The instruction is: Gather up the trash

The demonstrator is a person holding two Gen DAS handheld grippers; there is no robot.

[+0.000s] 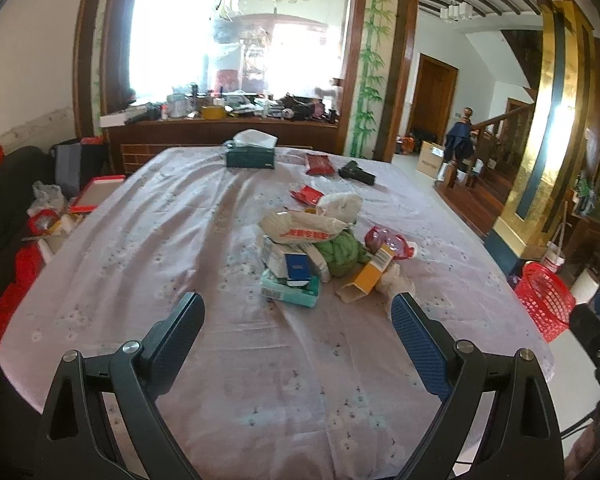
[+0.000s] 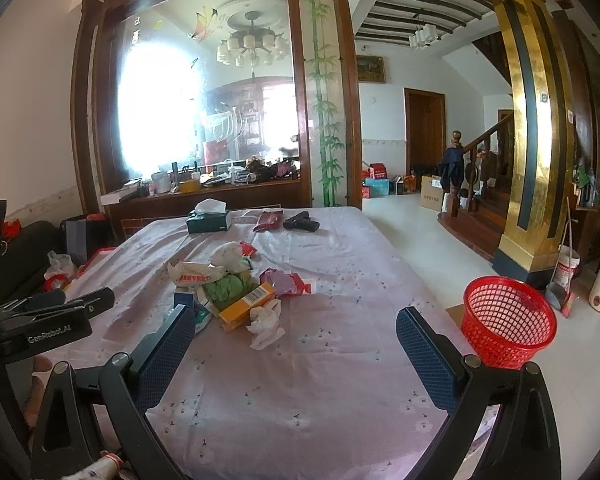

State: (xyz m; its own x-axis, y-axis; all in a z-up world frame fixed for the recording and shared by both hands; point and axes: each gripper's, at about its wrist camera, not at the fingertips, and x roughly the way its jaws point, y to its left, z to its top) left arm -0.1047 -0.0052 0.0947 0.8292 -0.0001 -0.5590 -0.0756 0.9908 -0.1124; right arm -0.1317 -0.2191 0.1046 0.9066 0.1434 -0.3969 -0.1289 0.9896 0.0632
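Trash (image 1: 320,248) lies in a loose heap near the middle of the tabletop (image 1: 180,240), on a pale flowered cloth. Going left to right through the heap in the left wrist view: a teal tissue pack (image 1: 290,290) at the near left with small boxes (image 1: 290,262) stacked on it, a white plastic bag with red print (image 1: 302,226) on top, a crumpled green wrapper (image 1: 340,254), an orange carton (image 1: 370,274) tilted on its side, crumpled white paper (image 1: 396,280) just beside it, and a red and clear wrapper (image 1: 388,242) at the right. Farther back sit a green tissue box (image 1: 251,152), a dark red packet (image 1: 319,164) and a black tool (image 1: 356,173). On the floor to the right of the tabletop stands a red mesh basket (image 2: 508,320). The left gripper (image 1: 298,316) hovers near the heap with its fingers spread wide and nothing between them. The right gripper (image 2: 296,332) is likewise wide open and holds nothing, its fingers framing the white paper.
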